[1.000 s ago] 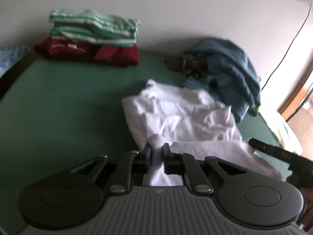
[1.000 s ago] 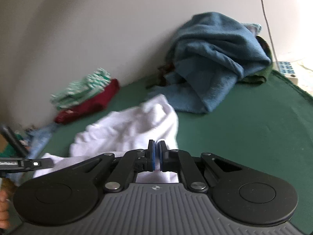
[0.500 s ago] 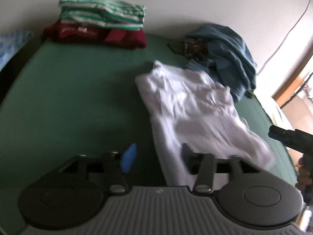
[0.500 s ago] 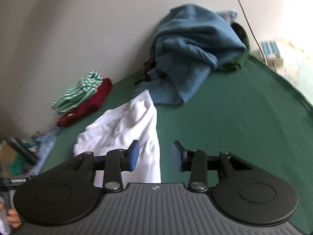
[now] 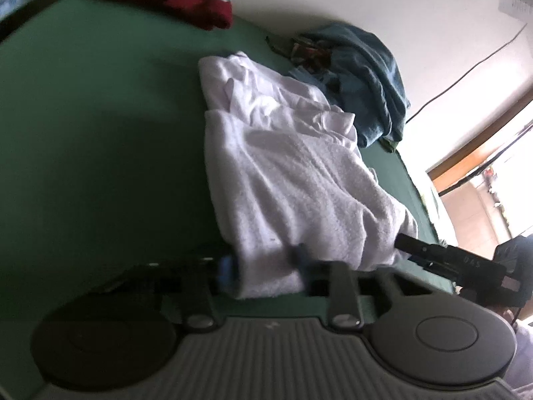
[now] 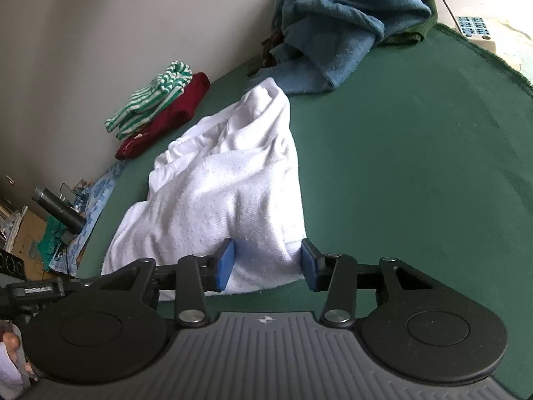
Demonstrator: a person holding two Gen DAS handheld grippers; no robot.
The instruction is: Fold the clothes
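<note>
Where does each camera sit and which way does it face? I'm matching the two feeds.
Left wrist: on the left gripper, facing the white towel; the right gripper shows.
Right wrist: on the right gripper, facing the towel; a fingertip shows.
Shared: towel, blue pile, striped stack, green cover.

plain off-white wall (image 6: 100, 26) runs along the far edge of a surface covered in dark green cloth (image 6: 416, 140), looks like a bed or a table, can't tell which. a thin dark cable (image 5: 466, 73) trails down the wall on the right. off to that side there's a wooden door frame (image 5: 479, 146) with bright daylight pouring through, pretty blown out. on the other side, low down, a cluttered patch of brownish floor (image 6: 26, 230). light's soft, green surface is fairly dim near the camera.
</note>
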